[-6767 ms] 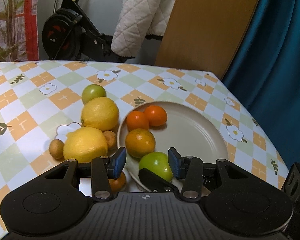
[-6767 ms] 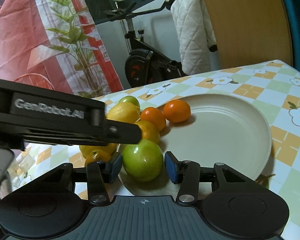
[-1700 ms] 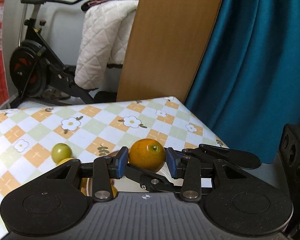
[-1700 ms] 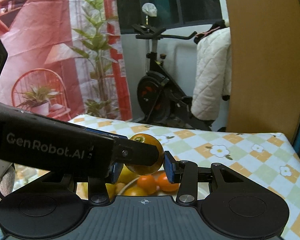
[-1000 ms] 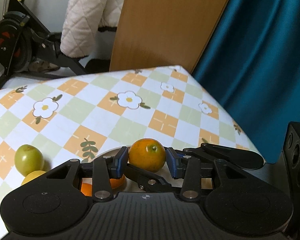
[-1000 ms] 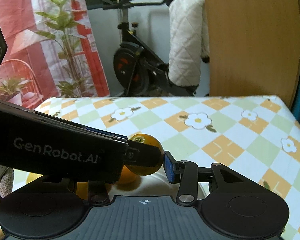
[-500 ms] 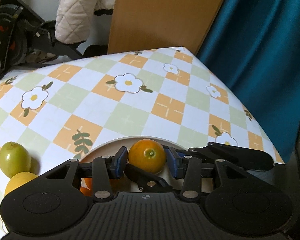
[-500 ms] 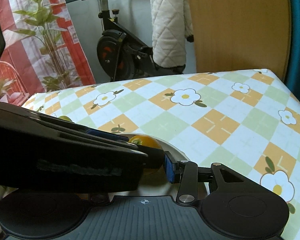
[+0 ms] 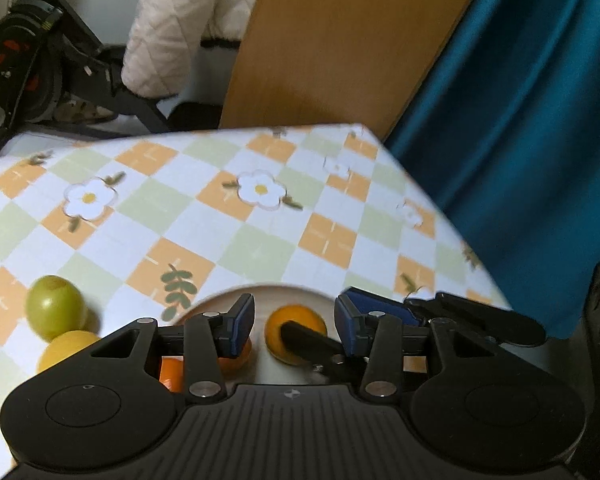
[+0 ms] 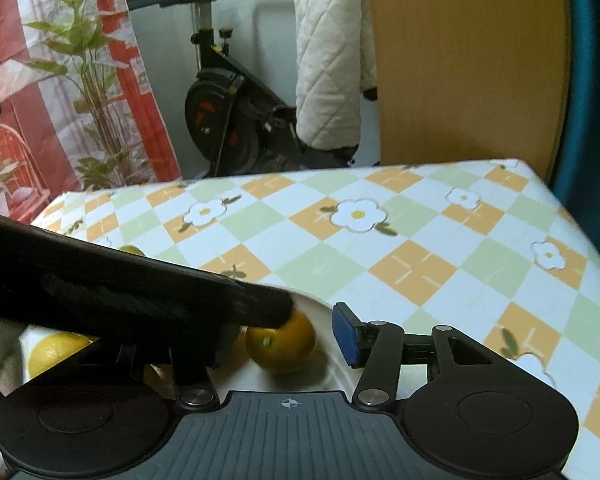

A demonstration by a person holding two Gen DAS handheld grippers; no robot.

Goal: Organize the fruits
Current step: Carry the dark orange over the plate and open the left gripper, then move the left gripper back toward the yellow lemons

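my right gripper [image 10: 287, 344] jaws just opened; orange [image 10: 280, 346] loose on plate [image 9: 215, 303], lower centre. left gripper [image 9: 295, 326] apart too. placement done.

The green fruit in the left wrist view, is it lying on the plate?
No, the green fruit lies on the checked tablecloth, to the left of the plate and outside its rim.

One plate [image 9: 219, 300]; three oranges [image 9: 295, 334]; one lemon [image 9: 65, 346]; one green fruit [image 9: 53, 306].
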